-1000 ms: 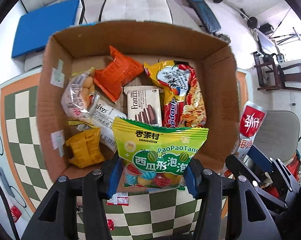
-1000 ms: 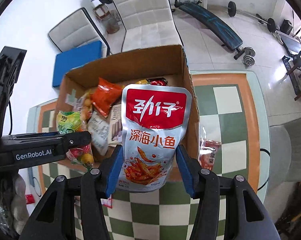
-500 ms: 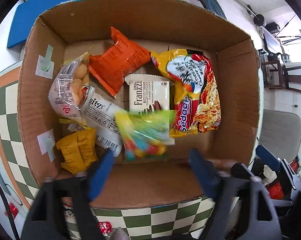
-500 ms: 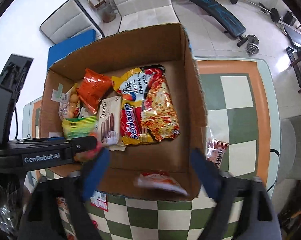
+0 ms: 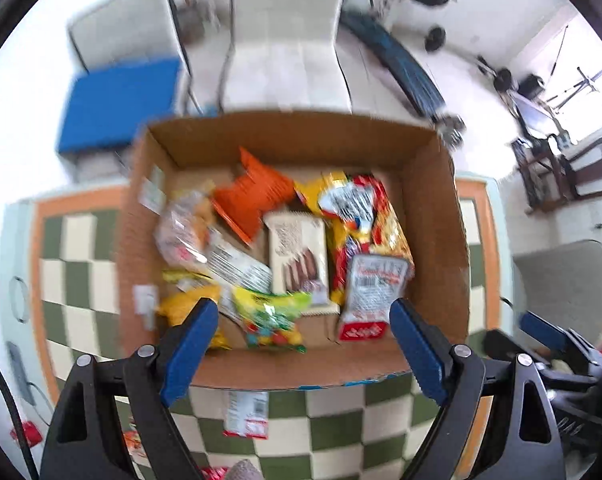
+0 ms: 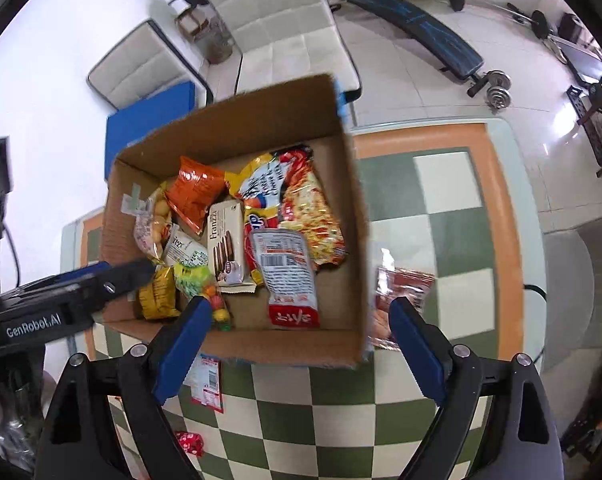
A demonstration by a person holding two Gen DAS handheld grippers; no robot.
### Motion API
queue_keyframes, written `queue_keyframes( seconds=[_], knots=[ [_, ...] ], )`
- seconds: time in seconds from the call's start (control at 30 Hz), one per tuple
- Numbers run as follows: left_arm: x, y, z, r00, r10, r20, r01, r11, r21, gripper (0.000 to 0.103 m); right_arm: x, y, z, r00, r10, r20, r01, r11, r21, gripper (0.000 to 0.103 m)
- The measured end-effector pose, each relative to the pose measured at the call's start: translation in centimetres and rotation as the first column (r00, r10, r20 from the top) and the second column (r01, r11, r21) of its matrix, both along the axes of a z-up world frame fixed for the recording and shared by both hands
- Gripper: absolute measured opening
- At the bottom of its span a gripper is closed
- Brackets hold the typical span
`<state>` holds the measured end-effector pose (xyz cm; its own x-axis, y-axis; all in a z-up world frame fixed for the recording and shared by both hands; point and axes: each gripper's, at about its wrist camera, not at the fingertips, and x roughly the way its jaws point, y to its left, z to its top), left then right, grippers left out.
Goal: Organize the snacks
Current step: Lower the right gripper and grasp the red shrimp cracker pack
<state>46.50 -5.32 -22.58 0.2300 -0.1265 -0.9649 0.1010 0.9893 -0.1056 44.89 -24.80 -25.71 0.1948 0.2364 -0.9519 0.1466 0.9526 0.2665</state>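
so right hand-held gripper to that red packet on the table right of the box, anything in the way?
Nothing visible. The right hand-held gripper is open and empty above the cardboard box's near wall; the red packet lies on the checkered table outside the box's right wall, uncovered.

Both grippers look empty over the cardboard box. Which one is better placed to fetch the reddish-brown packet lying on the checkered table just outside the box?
Right. The reddish-brown packet lies beside the cardboard box wall nearest the right gripper, just above its open finger. The left gripper hangs open over the box's other end, so it would have to cross the box.
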Motion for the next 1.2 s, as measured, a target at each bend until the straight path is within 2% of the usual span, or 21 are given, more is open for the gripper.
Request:
queue_keyframes(
  seconds=[0.07,0.13,0.2,0.3,0.43,0.5,0.57,0.7,0.87,1.03,1.2],
  knots=[
    [-1.6,-0.2,0.7,0.998,0.016,0.061,-0.017,1.0,0.013,0.088,-1.4,-1.6,0.6,0.999,-0.033,0.014,0.033,0.999,-0.001,0.092],
    [-3.1,-0.2,0.5,0.997,0.042,0.069,-0.041,0.999,-0.019,0.088,-2.9,-3.3,0.1,0.999,-0.047,0.005,0.047,0.999,0.002,0.092],
    [-4.5,-0.4,-0.5,0.995,0.078,0.062,-0.078,0.997,-0.014,0.088,-3.8,-4.9,-1.4,0.998,-0.057,-0.039,0.057,0.998,-0.006,0.092],
    [-6.4,-0.9,-2.7,0.989,0.143,0.029,-0.142,0.99,-0.018,0.088,-4.5,-8.1,-5.1,0.981,-0.134,-0.138,0.136,0.991,0.004,0.092],
    [-8.2,-1.5,-5.9,0.977,0.205,-0.066,-0.206,0.978,-0.021,0.088,-4.0,-11.7,-10.1,0.945,-0.25,-0.212,0.27,0.961,0.068,0.091],
    [-9.0,-1.9,-7.0,0.97,0.225,-0.09,-0.226,0.974,-0.006,0.088,-3.3,-12.8,-12.2,0.926,-0.291,-0.242,0.324,0.939,0.112,0.077],
    [-9.6,-2.1,-7.9,0.965,0.242,-0.097,-0.241,0.97,0.023,0.088,-2.1,-13.1,-13.9,0.92,-0.295,-0.258,0.336,0.933,0.131,0.065],
    [-10.4,-2.5,-9.2,0.957,0.267,-0.11,-0.263,0.963,0.051,0.088,1.0,-12.5,-16.0,0.941,-0.236,-0.241,0.267,0.958,0.103,0.054],
    [-11.5,-2.9,-10.2,0.95,0.282,-0.133,-0.276,0.959,0.062,0.088,2.4,-9.6,-16.7,0.969,-0.053,-0.241,0.049,0.999,-0.022,0.041],
    [-13.5,-3.3,-10.8,0.954,0.261,-0.147,-0.25,0.964,0.087,0.088,-1.0,-8.2,-16.9,0.964,0.038,-0.263,-0.054,0.997,-0.052,0.038],
    [-15.9,-3.3,-11.2,0.957,0.238,-0.164,-0.223,0.969,0.103,0.088,-6.3,-7.1,-17.4,0.945,0.127,-0.302,-0.15,0.987,-0.052,0.038]
  ],
)
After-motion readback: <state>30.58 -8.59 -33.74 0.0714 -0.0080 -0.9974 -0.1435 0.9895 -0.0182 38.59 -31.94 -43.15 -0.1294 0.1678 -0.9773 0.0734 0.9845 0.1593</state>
